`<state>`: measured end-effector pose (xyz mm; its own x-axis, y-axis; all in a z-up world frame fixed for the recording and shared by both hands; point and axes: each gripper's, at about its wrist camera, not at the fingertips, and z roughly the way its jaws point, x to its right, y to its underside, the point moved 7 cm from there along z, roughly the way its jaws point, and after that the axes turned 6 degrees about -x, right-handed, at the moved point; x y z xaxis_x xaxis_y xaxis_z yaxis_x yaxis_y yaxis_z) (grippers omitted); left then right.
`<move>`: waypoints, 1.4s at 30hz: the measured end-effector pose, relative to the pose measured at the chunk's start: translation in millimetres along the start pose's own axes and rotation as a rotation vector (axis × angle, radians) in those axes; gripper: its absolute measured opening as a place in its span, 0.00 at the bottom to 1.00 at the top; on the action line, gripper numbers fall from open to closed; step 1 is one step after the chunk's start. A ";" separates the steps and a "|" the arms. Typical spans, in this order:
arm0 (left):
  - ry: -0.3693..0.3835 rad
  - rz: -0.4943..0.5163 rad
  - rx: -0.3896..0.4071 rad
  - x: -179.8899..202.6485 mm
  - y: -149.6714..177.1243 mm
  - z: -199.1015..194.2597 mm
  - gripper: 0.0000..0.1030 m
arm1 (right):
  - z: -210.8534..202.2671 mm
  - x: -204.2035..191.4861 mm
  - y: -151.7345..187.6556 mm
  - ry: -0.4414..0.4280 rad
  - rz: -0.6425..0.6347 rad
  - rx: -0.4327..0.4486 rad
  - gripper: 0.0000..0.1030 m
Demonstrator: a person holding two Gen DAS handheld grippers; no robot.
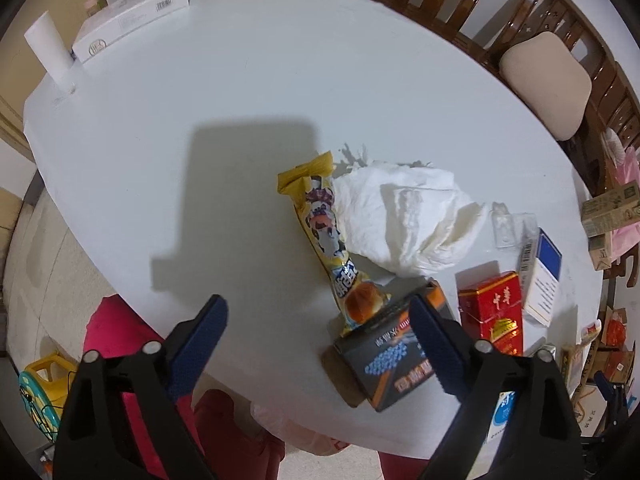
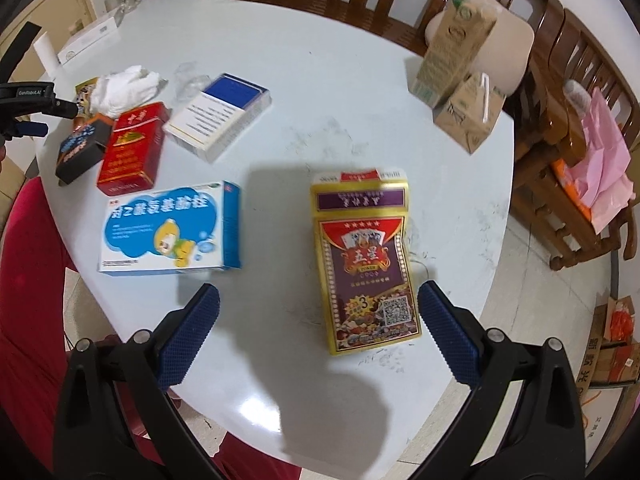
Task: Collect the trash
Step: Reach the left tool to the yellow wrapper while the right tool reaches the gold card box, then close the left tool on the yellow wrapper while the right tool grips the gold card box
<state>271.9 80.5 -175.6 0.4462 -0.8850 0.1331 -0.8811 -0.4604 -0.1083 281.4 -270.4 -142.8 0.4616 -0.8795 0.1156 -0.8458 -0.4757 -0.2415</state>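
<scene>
My left gripper (image 1: pixel 320 332) is open and empty above the white round table (image 1: pixel 240 92), just short of a yellow snack wrapper (image 1: pixel 324 232) and a black box (image 1: pixel 390 364) at the table's near edge. A crumpled white tissue (image 1: pixel 408 216) lies beside the wrapper, with a red cigarette pack (image 1: pixel 492 308) and a blue-and-white box (image 1: pixel 542 272) to the right. My right gripper (image 2: pixel 318 326) is open and empty over the table (image 2: pixel 320 80). A purple-and-gold card box (image 2: pixel 366 256) lies by its right finger, a blue medicine box (image 2: pixel 172 232) to its left.
Two brown cartons (image 2: pixel 460 76) stand at the far right table edge. A white roll (image 1: pixel 50 52) and a long white box (image 1: pixel 132 16) stand at the far left. Wooden chairs (image 1: pixel 500 12) ring the table. Pink paper (image 2: pixel 604 168) lies on a chair.
</scene>
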 end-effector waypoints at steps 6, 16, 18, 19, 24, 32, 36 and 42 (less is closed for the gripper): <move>-0.006 -0.047 -0.030 -7.7 -1.4 14.6 0.84 | 15.4 4.7 -0.4 -0.019 0.007 -0.024 0.94; 0.022 -0.096 -0.046 -13.3 -4.8 24.2 0.70 | 30.4 7.0 -3.1 -0.023 0.005 -0.044 0.94; 0.011 -0.103 -0.045 -9.4 -7.8 25.1 0.70 | 30.9 8.1 -4.0 -0.024 0.003 -0.041 0.94; 0.004 -0.104 -0.047 -4.2 -13.7 27.8 0.70 | 31.2 8.9 -4.7 -0.023 0.004 -0.041 0.94; -0.011 -0.101 -0.043 -1.2 -18.4 24.5 0.60 | 40.0 18.7 -7.8 -0.027 0.016 -0.056 0.94; 0.001 -0.059 -0.061 6.2 -33.5 28.6 0.41 | 46.4 22.1 -10.2 -0.092 0.054 -0.060 0.60; 0.023 -0.027 -0.086 8.7 -41.9 31.8 0.38 | 46.2 21.0 -9.8 -0.083 0.063 -0.065 0.60; 0.038 -0.016 -0.109 -2.6 -44.1 33.7 0.16 | 43.9 11.4 -3.5 -0.077 0.103 -0.055 0.60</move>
<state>314.9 100.8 -204.4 0.4562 -0.8732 0.1717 -0.8865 -0.4628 0.0019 301.4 -278.1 -182.9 0.3885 -0.9213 0.0183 -0.9024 -0.3844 -0.1946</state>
